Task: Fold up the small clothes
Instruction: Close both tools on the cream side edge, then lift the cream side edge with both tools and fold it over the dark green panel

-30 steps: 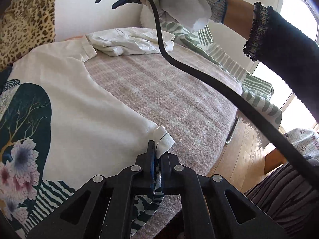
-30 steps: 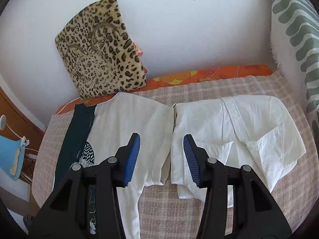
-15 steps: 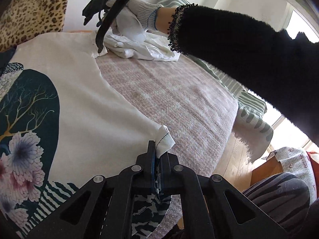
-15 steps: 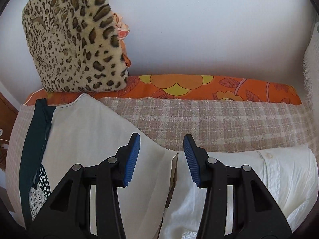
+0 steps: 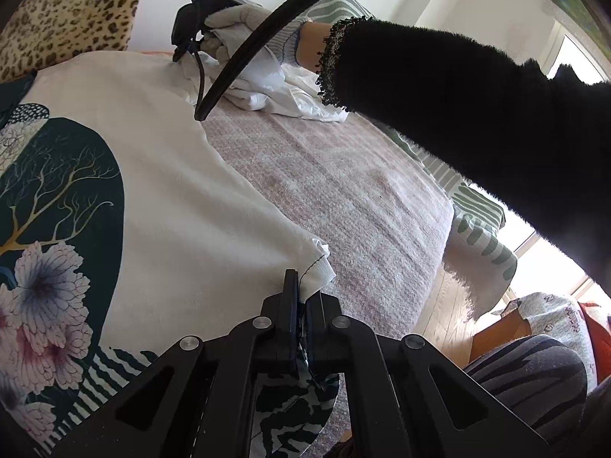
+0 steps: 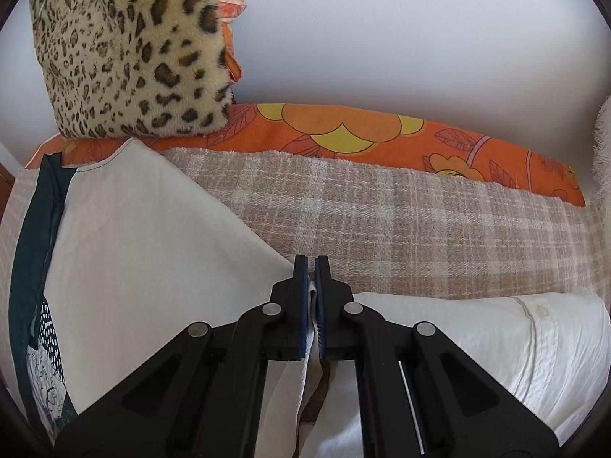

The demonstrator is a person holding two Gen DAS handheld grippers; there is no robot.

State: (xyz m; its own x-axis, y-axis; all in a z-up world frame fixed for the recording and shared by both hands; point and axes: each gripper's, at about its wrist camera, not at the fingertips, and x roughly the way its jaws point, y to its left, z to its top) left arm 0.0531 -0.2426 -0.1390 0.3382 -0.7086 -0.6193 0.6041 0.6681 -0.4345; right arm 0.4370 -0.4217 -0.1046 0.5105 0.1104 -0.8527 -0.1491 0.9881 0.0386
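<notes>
A white printed shirt [image 5: 183,198] with a dark tree-and-flower design lies flat on the checked bed cover [image 5: 343,191]. My left gripper [image 5: 300,294] is shut on its near corner at the hem. My right gripper [image 6: 311,274] is shut on the shirt's far corner [image 6: 152,236], next to a folded white shirt [image 6: 496,328]. The right gripper also shows in the left wrist view [image 5: 191,26], held by a gloved hand at the far edge of the printed shirt. The folded white shirt [image 5: 290,95] lies just beyond it.
A leopard-print cushion [image 6: 130,45] and an orange floral pillow [image 6: 343,129] line the white wall at the back. A green striped throw [image 5: 477,229] hangs off the bed's right side above the wooden floor [image 5: 446,316]. A black cable [image 5: 267,26] crosses the view.
My right gripper has come down and forward to the printed shirt's far corner and shut on it; it was open before. My left gripper has kept its hold on the near corner.
</notes>
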